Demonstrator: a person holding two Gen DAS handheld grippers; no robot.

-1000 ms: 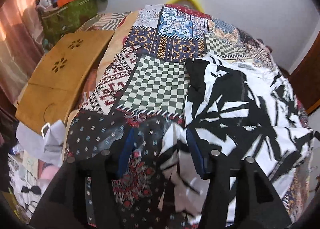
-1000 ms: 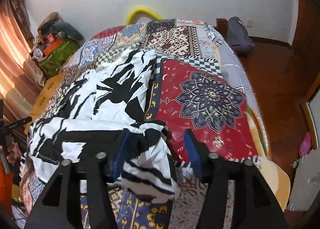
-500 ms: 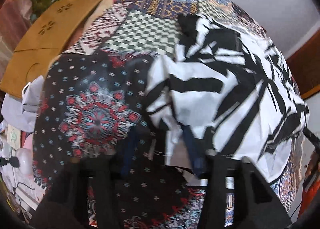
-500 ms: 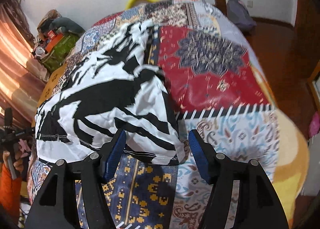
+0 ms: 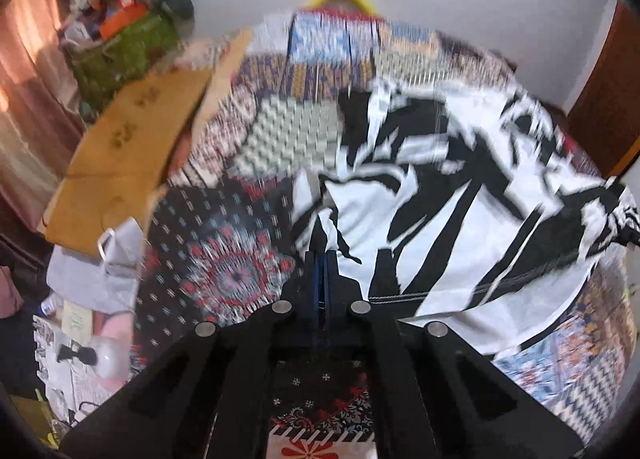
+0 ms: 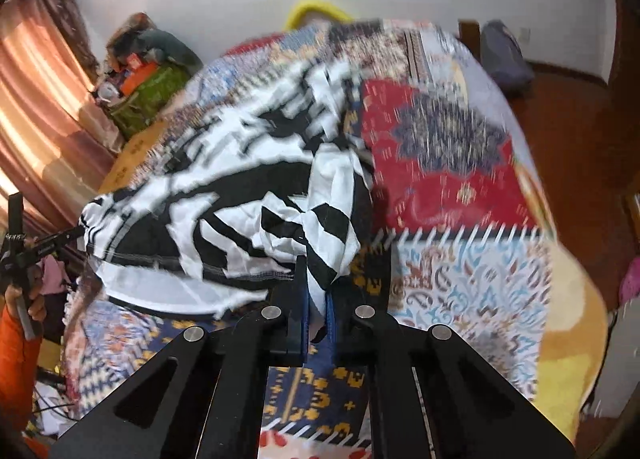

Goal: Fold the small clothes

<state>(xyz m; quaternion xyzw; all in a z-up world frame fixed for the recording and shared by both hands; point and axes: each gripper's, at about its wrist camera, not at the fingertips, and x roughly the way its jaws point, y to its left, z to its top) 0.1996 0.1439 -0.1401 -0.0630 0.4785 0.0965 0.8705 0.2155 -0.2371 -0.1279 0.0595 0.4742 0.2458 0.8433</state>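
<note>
A black-and-white patterned garment [image 5: 440, 211] lies on a patchwork bedspread [image 5: 224, 259]. My left gripper [image 5: 320, 259] is shut on the garment's near left corner, which is lifted off the bed. In the right wrist view the same garment [image 6: 224, 211] is bunched, and my right gripper [image 6: 318, 291] is shut on its near right corner, also raised. The cloth hangs stretched between the two grippers. The other gripper [image 6: 52, 247] shows at the far left of the right wrist view.
A tan wooden board [image 5: 132, 147] lies along the bed's left side, with a green bag of clutter [image 5: 124, 47] behind it. A grey cloth [image 5: 100, 267] sits at the bed's left edge. A wooden floor [image 6: 580, 131] lies to the bed's right.
Both grippers have closed on the garment's near corners and lifted them. They were open over the cloth before.
</note>
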